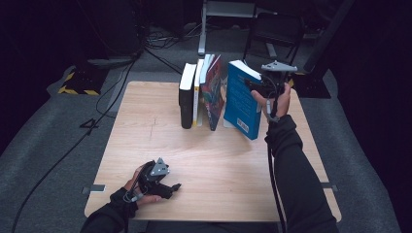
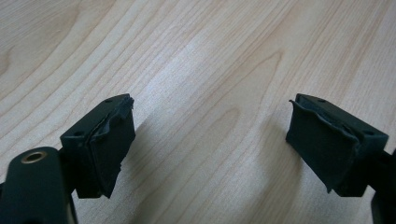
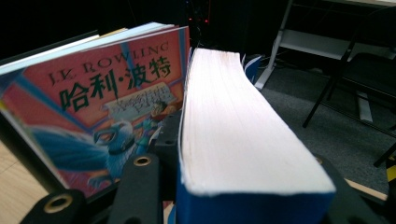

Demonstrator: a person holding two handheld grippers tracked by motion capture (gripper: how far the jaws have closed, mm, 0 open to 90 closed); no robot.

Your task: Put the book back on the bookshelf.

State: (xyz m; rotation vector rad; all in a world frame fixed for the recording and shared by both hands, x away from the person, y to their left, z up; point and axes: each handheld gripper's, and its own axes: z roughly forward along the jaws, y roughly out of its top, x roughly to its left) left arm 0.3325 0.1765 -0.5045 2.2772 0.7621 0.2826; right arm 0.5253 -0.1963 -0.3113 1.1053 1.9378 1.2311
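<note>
The step in hand looks like shelving: the right gripper (image 1: 265, 86), at upper right of the high view, pinches a thick blue-covered paperback book (image 1: 241, 99) by its body, the jaws clamped across the white page block (image 3: 233, 135). The book hangs tilted, its lower corner just above the pale wooden table (image 1: 145, 141), just right of the row of upright books (image 1: 201, 92), next to the red illustrated one (image 3: 107, 107). The right forearm reaches up the right side of the frame, the hand wrapped round the gripper. Next, I judge, the book must be stood upright and eased against the row without knocking it. The left gripper (image 2: 210, 140) rests at lower left, jaws spread and empty over bare wood.
</note>
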